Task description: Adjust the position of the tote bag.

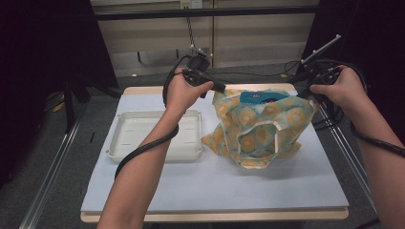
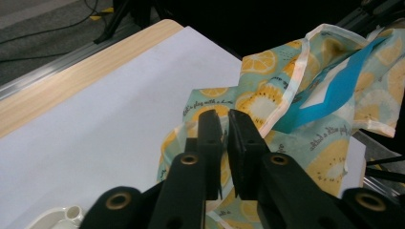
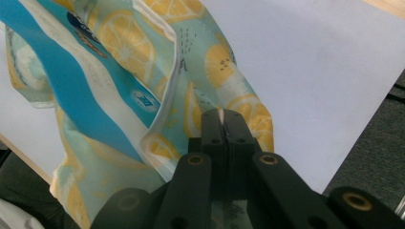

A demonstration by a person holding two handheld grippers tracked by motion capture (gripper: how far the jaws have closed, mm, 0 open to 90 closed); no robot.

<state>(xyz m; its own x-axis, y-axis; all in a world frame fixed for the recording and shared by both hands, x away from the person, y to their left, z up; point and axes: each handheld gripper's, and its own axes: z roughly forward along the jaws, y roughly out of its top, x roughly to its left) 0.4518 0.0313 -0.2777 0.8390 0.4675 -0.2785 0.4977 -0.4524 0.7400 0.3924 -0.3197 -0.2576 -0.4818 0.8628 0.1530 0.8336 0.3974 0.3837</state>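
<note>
A lemon-print fabric tote bag (image 1: 260, 126) stands on the white-covered table (image 1: 215, 186), just right of an empty white plastic tray (image 1: 155, 150). Both grippers work at its mouth. The right gripper (image 1: 311, 95) has its jaws pressed together on the bag's pale-trimmed rim at the right side; in the right gripper view (image 3: 222, 117) the cloth edge is pinched between the black pads. The left gripper (image 1: 220, 88) meets the rim at the opposite side. In the left gripper view (image 2: 224, 119) its jaws stand a narrow gap apart with the printed fabric just behind and below them, and no cloth can be seen between the pads, so this side looks loose or about to let go rather than firmly held.

Between the two grippers the mouth is spread, and a blue packet (image 1: 258, 97) sticks up out of it, still inside the bag.

Judged from this, the opening of the bag is largely done: the rim is held wide and the contents are exposed. What seems left is taking the packet out, probably toward the tray, which holds nothing so far. One gripper would have to leave the rim to do that.
</note>
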